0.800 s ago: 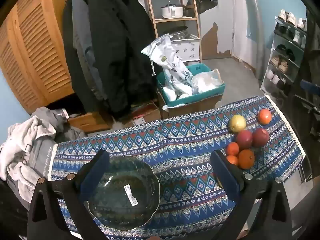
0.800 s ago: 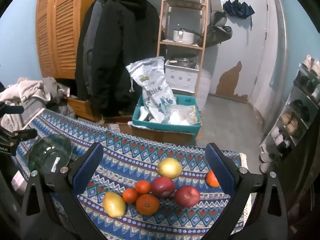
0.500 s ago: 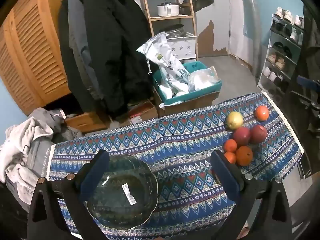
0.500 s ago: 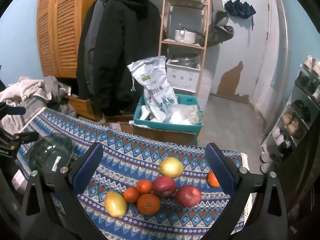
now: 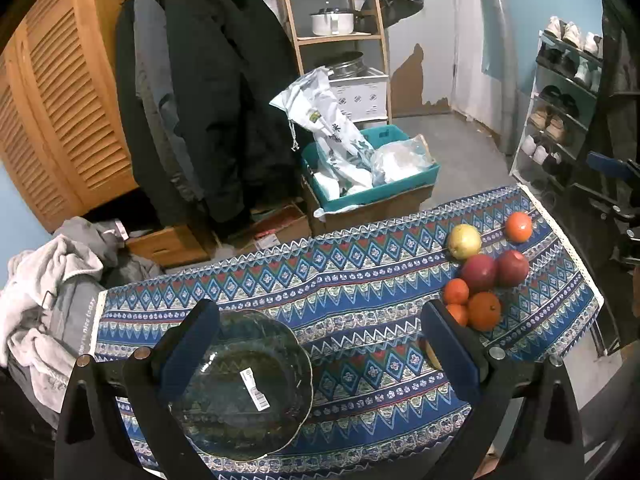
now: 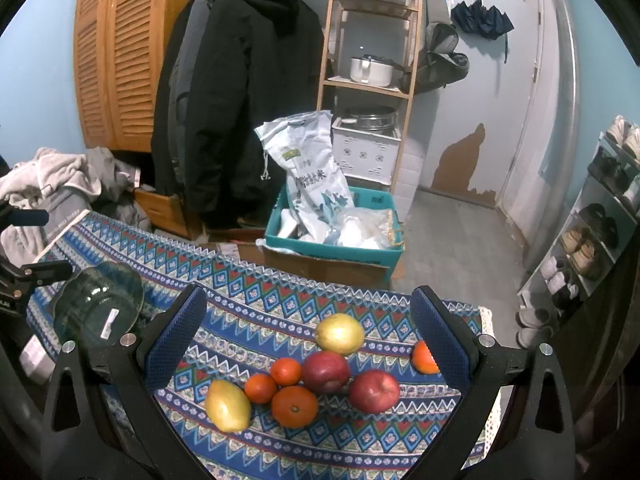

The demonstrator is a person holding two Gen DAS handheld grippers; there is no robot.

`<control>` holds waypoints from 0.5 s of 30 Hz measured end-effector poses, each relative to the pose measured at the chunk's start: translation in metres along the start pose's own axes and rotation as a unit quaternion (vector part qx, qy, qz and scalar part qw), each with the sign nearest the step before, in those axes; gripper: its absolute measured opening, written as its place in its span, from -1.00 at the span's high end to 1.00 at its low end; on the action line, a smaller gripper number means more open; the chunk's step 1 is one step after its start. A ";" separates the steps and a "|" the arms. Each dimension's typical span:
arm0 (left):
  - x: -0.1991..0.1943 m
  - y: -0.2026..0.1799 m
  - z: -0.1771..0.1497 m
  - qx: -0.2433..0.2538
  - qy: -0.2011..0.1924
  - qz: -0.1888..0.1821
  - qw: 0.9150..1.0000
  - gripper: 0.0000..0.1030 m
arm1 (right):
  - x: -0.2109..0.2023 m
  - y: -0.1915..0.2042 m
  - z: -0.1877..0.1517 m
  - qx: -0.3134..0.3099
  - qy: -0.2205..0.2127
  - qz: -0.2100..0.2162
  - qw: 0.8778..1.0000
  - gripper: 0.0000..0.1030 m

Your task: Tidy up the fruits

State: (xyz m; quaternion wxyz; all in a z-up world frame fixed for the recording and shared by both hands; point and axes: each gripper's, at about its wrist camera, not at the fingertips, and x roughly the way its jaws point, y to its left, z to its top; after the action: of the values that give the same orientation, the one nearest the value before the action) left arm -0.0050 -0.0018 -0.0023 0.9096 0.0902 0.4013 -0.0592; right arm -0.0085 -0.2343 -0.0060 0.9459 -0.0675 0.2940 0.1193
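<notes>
Between the wide-open fingers of the right gripper (image 6: 307,338) sits the fruit pile (image 6: 308,376) on the cloth (image 6: 256,292), nothing gripped, though one orange (image 6: 425,357) is half hidden behind the right finger. Over on the left gripper (image 5: 320,344), also spread wide and empty, the glass bowl (image 5: 244,384) lies by the left finger, partly covered by it. Its right finger blocks a yellow fruit (image 5: 433,354), so only a sliver shows.

Noted black coat (image 6: 244,92) hung beside louvred wooden wardrobe (image 6: 112,56); teal crate (image 6: 336,240) held white sack (image 6: 312,176); white pot (image 6: 370,69) on wooden shelf (image 6: 364,84); shoe rack (image 5: 560,108) stood right
</notes>
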 end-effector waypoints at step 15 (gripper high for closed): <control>0.001 -0.002 -0.003 0.000 0.001 -0.002 1.000 -0.98 | 0.002 0.001 -0.002 0.000 0.003 0.005 1.000 -0.93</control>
State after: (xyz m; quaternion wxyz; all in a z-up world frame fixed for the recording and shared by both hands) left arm -0.0068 -0.0032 -0.0049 0.9089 0.0893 0.4028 -0.0608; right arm -0.0084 -0.2331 -0.0084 0.9444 -0.0663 0.2975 0.1235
